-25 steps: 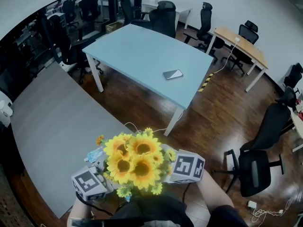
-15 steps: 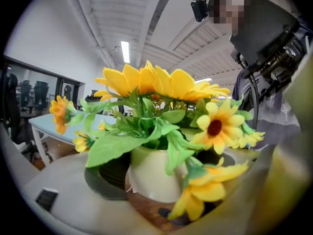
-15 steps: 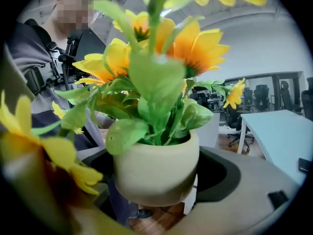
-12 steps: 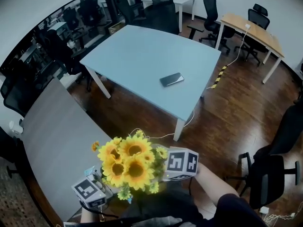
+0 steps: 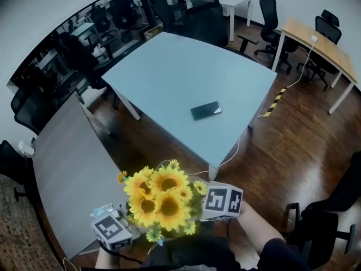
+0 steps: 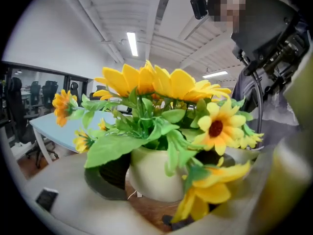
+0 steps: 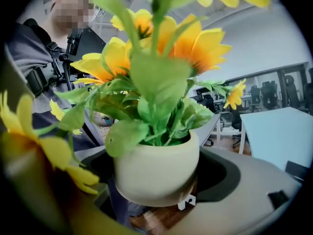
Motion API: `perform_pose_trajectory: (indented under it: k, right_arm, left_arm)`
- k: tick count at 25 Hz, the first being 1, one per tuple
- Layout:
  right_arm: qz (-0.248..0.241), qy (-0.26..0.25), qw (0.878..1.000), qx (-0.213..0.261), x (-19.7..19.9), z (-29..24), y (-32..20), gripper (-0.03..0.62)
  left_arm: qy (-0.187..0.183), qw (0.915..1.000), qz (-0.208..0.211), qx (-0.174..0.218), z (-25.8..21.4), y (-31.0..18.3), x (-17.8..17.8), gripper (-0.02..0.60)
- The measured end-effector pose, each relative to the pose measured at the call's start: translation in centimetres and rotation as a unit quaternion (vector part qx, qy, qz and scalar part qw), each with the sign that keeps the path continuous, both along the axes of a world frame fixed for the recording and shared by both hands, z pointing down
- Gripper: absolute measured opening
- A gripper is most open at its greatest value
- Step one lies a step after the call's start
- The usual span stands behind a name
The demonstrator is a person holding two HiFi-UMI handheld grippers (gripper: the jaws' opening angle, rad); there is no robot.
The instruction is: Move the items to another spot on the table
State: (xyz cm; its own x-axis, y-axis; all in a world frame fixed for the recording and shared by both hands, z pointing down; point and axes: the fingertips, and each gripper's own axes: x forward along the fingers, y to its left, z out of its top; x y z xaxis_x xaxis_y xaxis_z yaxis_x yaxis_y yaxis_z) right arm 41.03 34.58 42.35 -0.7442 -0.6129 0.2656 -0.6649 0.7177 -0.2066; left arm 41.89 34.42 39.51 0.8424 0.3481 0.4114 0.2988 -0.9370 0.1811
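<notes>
A cream pot (image 6: 149, 173) of yellow sunflowers (image 5: 161, 199) hangs in the air close to my body, at the bottom of the head view. My left gripper (image 5: 115, 230) presses on it from the left and my right gripper (image 5: 217, 203) from the right. Both are shut on the pot. In the left gripper view the pot fills the gap between the jaws, and leaves hide its rim. The right gripper view shows the same pot (image 7: 154, 173) wedged between that gripper's jaws, with the wooden floor below it. The blooms hide the fingertips in the head view.
A long grey table (image 5: 67, 162) runs along the left, its near end beside the bouquet. A light blue table (image 5: 180, 78) stands ahead with a dark phone (image 5: 206, 110) on it. Office chairs (image 5: 206, 18) and a wooden desk (image 5: 321, 44) stand beyond, on a brown wood floor.
The head view has swung, so the blue table and phone now sit more central. The pot stays clamped between both grippers, close to my body.
</notes>
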Motion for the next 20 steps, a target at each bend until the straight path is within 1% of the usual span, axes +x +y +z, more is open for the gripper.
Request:
perform_pose_trajectory:
  k: [4,7,10,13,16,20]
  right_arm:
    - [-0.008,-0.002,1.000,-0.007,2.5,-0.1,0.2,0.500]
    - [-0.009,0.007,1.000,-0.012,3.8,-0.1,-0.7,0.500]
    - [0.006,-0.005,1.000,-0.016,4.7,-0.5,-2.5,0.500]
    - [0.022,-0.012,0.999,-0.019,6.1,-0.9,-4.4,0.500]
    - [0.027,0.008,0.999,-0.028,7.0,-1.1,-6.8,0.500]
    - [0.022,0.032,0.999,-0.024,7.3,-1.6,-11.0,0.500]
  left_arm:
    - [-0.011,0.9999,0.001,-0.002,0.1,0.0,2.7,0.439]
    - [-0.008,0.9999,0.003,-0.008,0.1,-0.9,4.0,0.439]
    - [0.017,0.9995,0.000,-0.027,-0.4,-3.0,4.8,0.439]
    - [0.039,0.9985,0.013,-0.037,-0.9,-5.0,6.1,0.439]
    - [0.038,0.9980,0.025,-0.045,-1.0,-7.2,6.9,0.439]
    - [0.057,0.9969,0.019,-0.050,-1.7,-11.2,7.1,0.439]
